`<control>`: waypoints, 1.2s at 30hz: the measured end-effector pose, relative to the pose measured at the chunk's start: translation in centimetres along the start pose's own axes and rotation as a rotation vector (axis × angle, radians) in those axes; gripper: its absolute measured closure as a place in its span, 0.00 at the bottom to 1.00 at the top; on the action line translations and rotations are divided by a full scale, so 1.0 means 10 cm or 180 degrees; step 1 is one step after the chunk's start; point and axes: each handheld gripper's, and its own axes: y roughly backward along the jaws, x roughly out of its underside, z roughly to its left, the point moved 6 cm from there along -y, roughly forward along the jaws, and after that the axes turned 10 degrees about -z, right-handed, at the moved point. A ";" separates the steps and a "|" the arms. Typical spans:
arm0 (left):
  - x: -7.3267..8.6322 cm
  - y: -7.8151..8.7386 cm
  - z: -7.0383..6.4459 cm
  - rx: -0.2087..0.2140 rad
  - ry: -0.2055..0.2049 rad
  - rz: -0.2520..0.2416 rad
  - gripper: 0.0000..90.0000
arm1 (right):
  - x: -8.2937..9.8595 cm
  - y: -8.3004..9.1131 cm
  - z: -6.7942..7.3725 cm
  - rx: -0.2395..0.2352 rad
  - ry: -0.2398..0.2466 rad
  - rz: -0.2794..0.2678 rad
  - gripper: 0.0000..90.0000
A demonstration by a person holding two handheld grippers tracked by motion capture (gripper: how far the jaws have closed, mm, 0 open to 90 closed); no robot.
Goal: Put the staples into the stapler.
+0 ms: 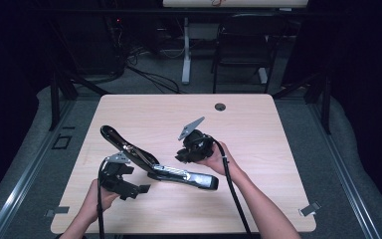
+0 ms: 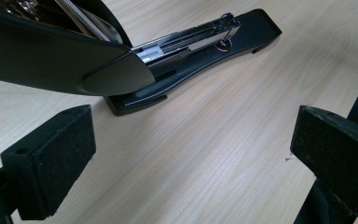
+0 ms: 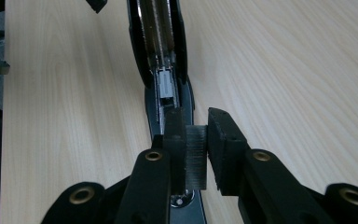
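Right hand-held gripper (image 3: 196,140) clenched on staple strip (image 3: 196,161) over open stapler (image 3: 161,60); align w/ channel, left hand-held gripper (image 2: 191,154) released.

Pale wood table (image 1: 258,124) on grey floor (image 1: 149,82); dark surroundings, perhaps a chair (image 1: 241,50) behind.

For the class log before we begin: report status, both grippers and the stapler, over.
Left gripper open, empty, beside the hinge. Right gripper shut on a grey block of staples over the magazine. Long black metal stapler lies flipped open on the pale wooden table. Nothing in the way.
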 end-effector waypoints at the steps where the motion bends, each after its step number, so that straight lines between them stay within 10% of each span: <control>1: 0.00 0.00 0.00 0.0003 -0.0002 -0.0002 0.00 | 0.00 -0.02 0.01 -0.0020 0.0024 0.0013 0.87; 36: 0.01 -0.03 -0.02 0.0018 -0.0047 0.0048 0.00 | 0.21 -0.32 0.10 -0.0247 0.0229 0.0391 0.87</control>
